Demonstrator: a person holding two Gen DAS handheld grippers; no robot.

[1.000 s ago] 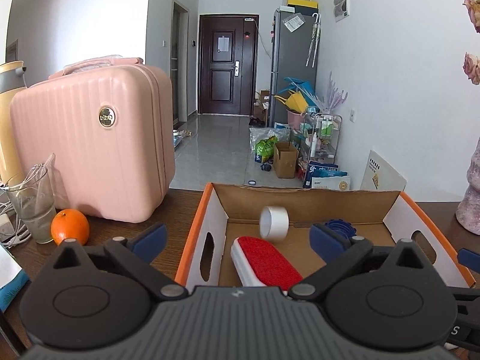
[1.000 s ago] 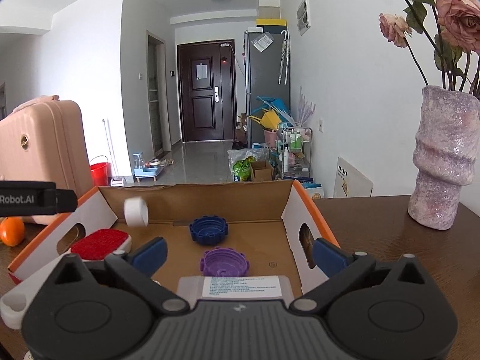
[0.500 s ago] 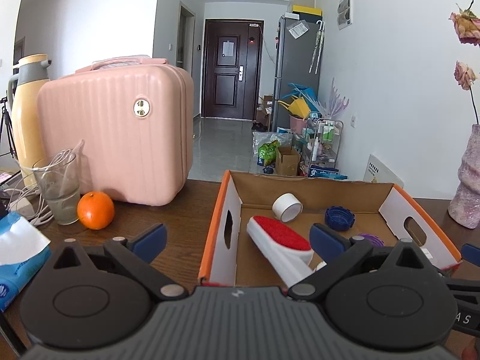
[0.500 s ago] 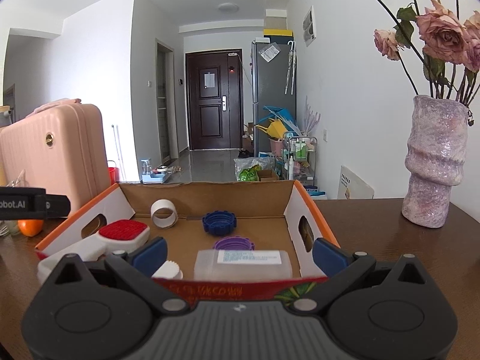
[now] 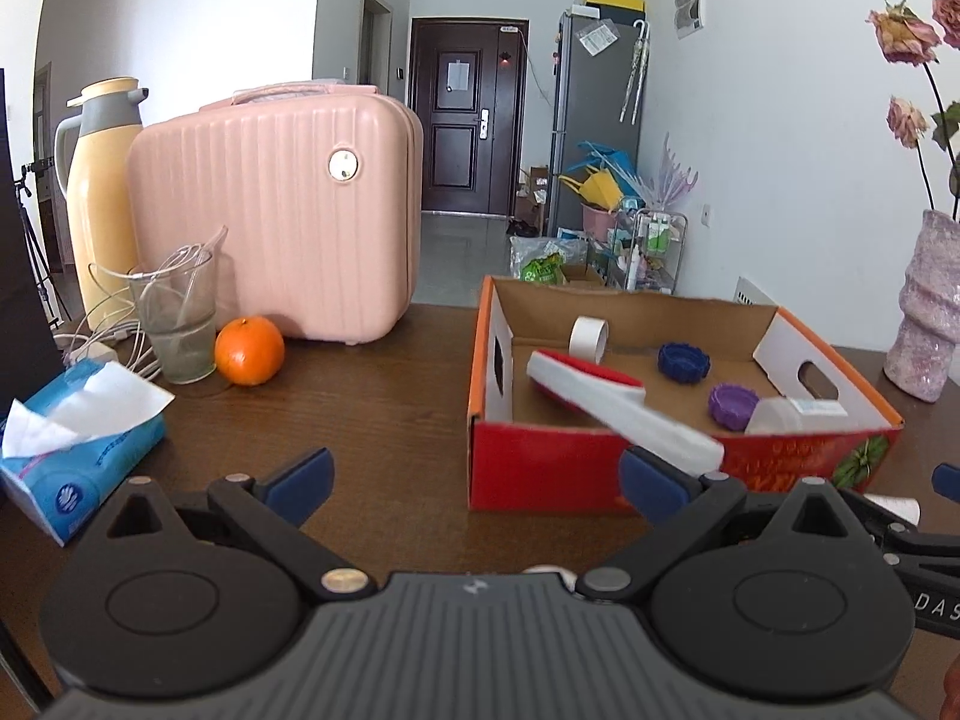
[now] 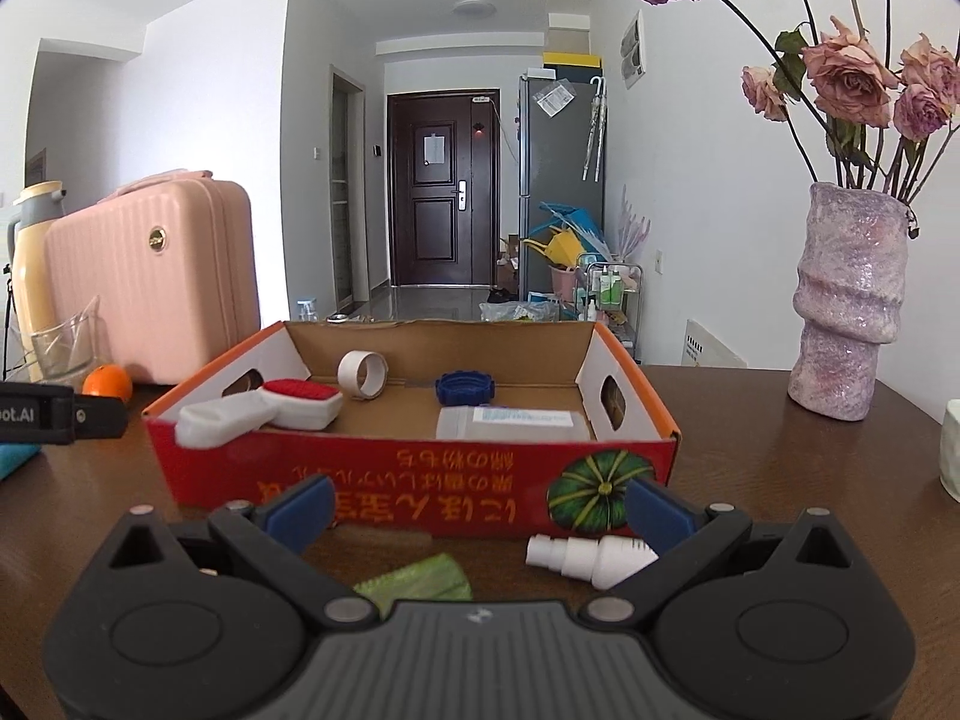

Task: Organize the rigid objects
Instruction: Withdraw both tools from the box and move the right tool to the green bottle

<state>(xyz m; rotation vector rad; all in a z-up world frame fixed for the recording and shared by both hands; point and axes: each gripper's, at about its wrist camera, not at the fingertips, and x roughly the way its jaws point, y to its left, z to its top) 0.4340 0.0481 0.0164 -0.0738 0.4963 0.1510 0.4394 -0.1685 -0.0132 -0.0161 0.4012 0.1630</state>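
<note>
Both the left gripper (image 5: 474, 480) and the right gripper (image 6: 480, 504) hover over the desk (image 5: 372, 396) with their jaws spread wide and nothing between them. The cardboard box (image 6: 420, 480) on the desk holds a white brush with a red pad (image 6: 264, 411) at its left, a tape roll (image 6: 363, 375) and a blue lid (image 6: 464, 387) at the far side, and a clear container (image 6: 510, 423) at the near right. A white nozzle piece (image 6: 591, 555) and a green object (image 6: 420, 582) lie on the desk just near of the box, close to the right gripper

Cardboard box (image 6: 420, 480): red front, open top, on table. Inside: red-faced white brush (image 6: 273, 408), handle over front-left rim; tape roll (image 6: 363, 375) on edge near back wall; blue cap (image 6: 464, 387); purple cap (image 5: 732, 406); clear labelled container (image 6: 510, 423) lying front-right. Outside, before box: white nozzle piece (image 6: 588, 555); green item (image 6: 420, 582).
</note>
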